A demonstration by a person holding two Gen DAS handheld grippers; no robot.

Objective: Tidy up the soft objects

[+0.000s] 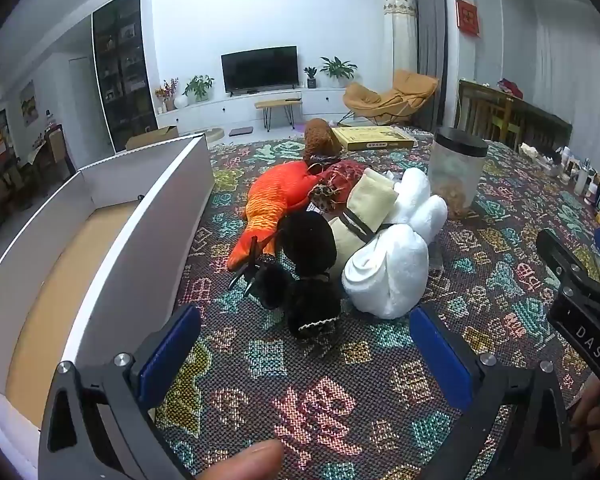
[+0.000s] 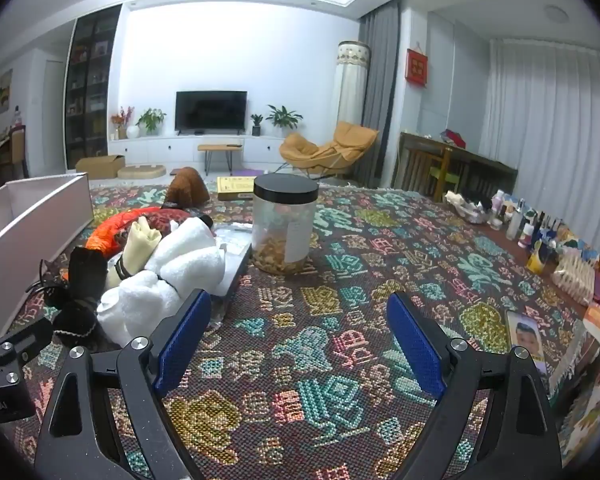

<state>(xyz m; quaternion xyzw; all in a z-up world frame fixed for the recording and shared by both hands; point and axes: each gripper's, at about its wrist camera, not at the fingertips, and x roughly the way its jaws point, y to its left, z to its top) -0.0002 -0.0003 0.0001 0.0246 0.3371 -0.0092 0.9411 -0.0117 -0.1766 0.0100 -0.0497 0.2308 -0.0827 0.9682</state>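
Observation:
A pile of soft things lies on the patterned cloth: an orange plush (image 1: 266,204), a black furry item (image 1: 308,240), a cream roll (image 1: 366,208), a white rolled towel (image 1: 388,268) and a brown plush (image 1: 320,138) behind. The same pile shows at the left of the right wrist view, with the white towel (image 2: 168,280) nearest. My left gripper (image 1: 305,354) is open just short of the black item, nothing between its blue pads (image 1: 168,356). My right gripper (image 2: 299,334) is open over bare cloth, to the right of the pile. A white open box (image 1: 112,208) stands left of the pile.
A clear jar with a black lid (image 2: 284,224) stands behind the pile. A flat yellow box (image 1: 374,138) lies at the far edge. Bottles and small items (image 2: 540,232) line the right edge. A photo card (image 2: 526,340) lies near my right gripper. A thumb (image 1: 248,460) shows at the bottom.

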